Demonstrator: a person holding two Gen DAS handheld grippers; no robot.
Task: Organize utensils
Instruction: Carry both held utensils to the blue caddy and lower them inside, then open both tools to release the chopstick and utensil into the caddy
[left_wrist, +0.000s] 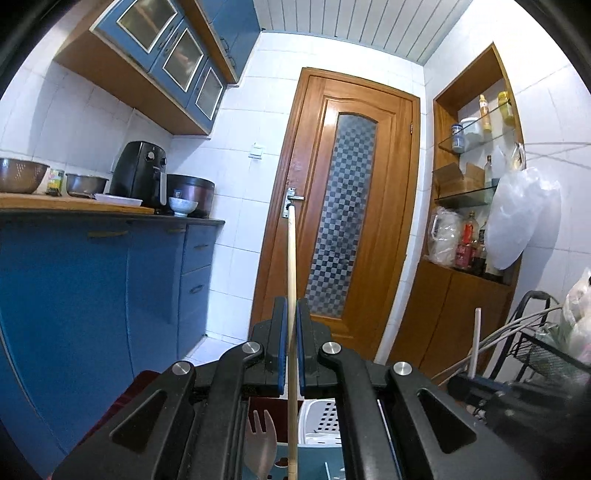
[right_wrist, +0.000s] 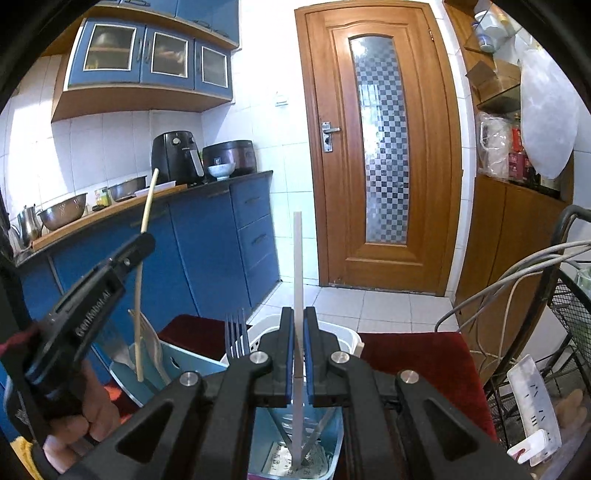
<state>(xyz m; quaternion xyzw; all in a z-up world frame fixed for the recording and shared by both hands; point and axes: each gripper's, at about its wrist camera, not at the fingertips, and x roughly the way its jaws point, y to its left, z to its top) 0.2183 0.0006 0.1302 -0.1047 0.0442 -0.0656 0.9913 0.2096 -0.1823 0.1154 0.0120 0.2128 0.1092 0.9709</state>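
My left gripper (left_wrist: 291, 314) is shut on a pale wooden chopstick (left_wrist: 291, 266) that stands upright, its lower end over a blue bin (left_wrist: 314, 465) holding a plastic fork (left_wrist: 260, 443). My right gripper (right_wrist: 298, 325) is shut on a white chopstick (right_wrist: 297, 266), also upright, its lower end inside a blue container (right_wrist: 328, 435) with several utensils. The left gripper (right_wrist: 142, 238) with its wooden chopstick (right_wrist: 142, 295) shows at the left of the right wrist view. A dark metal fork (right_wrist: 236, 334) stands in a white perforated basket (right_wrist: 349, 334).
Blue cabinets (left_wrist: 92, 280) and a counter with an air fryer (left_wrist: 142, 173), a rice cooker and bowls run along the left. A wooden door (right_wrist: 384, 147) is ahead. A wire rack (right_wrist: 576, 306) with cables and a power strip stands at right. A red cloth (right_wrist: 424, 354) lies under the containers.
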